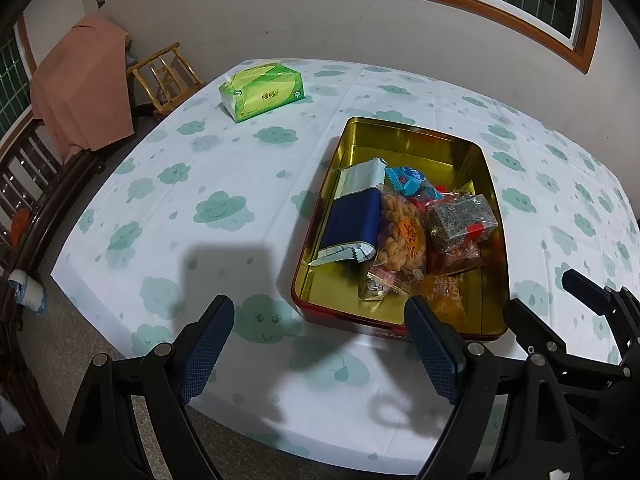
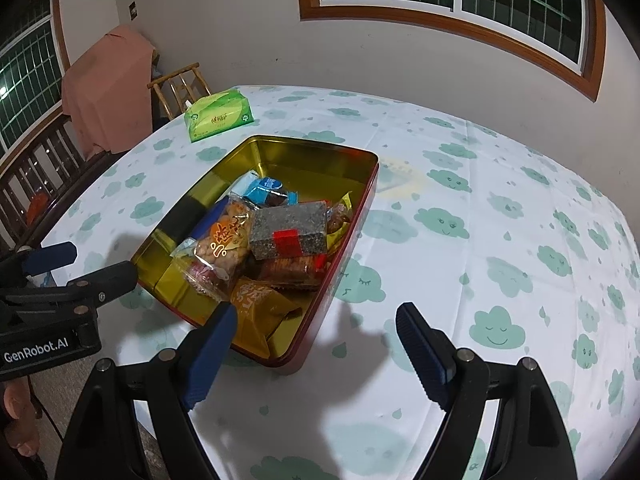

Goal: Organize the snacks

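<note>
- Your left gripper: jaws wide, holding nothing, above bench edge.
- Your right gripper: jaws wide, holding nothing.
- Gold tin: holds assorted snack packets.
- Green tissue pack: far side.

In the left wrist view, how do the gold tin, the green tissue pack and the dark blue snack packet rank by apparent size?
1. Gold tin
2. Green tissue pack, though it lies farther away, so this is unsure
3. Dark blue snack packet, similar in look to the tissue pack

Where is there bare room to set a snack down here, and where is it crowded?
Bare cloth lies between the tissue pack and the tin, and right of the tin. Inside, the tin's far end is bare; its near half is piled with snacks.
</note>
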{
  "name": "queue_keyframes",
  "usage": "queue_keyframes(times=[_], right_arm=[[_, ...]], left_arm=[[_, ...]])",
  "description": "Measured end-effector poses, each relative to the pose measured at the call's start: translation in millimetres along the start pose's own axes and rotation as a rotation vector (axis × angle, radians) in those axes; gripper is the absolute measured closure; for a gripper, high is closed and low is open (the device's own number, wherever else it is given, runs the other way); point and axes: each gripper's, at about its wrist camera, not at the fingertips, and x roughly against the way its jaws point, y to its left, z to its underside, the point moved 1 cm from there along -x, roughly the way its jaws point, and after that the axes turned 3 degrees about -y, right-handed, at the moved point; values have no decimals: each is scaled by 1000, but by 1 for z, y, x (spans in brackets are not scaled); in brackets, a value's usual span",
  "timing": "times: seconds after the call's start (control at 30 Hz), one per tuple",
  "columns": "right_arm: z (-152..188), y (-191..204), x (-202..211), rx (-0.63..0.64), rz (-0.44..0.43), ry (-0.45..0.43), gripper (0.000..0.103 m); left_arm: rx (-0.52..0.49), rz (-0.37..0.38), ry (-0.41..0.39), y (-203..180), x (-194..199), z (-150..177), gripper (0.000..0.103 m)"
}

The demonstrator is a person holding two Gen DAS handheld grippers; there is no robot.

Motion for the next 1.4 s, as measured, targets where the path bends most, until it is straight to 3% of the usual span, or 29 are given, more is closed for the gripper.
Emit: queue_keyframes(times=[1.4], right_arm=[[2, 7, -5, 16, -2, 15, 19]], left_arm=[[-3, 24, -12, -6, 1, -1, 18]])
